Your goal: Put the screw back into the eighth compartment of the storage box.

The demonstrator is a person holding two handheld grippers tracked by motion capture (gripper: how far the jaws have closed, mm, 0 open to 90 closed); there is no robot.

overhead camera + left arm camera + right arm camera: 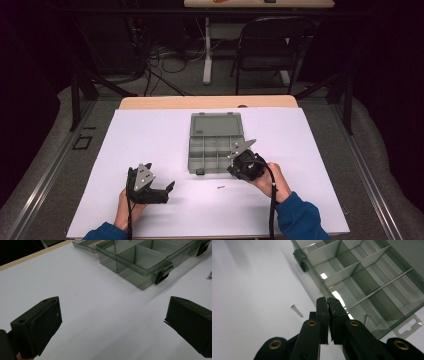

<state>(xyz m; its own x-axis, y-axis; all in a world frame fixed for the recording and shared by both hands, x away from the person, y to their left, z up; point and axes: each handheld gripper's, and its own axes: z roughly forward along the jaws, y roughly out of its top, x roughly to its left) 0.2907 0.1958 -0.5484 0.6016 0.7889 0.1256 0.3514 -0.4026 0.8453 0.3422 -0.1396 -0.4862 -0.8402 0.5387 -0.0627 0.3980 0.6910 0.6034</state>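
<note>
Two claws: right claw (328, 301) clenched empty at box (372, 282) edge, left claw (112, 322) released over bare table (95, 310).

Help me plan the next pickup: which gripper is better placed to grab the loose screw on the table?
Right. The right gripper hangs just beside the screw, by the organizer box; its fingers are shut and must open first. The left gripper, though open, sits farther off.

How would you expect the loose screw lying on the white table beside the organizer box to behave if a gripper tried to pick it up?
The screw is thin and lies flat on the smooth table, so wide pads would probably struggle to get under it. Its round shank would likely let it roll or skid when nudged. It looks like metal, so stiff, and probably very light.
</note>
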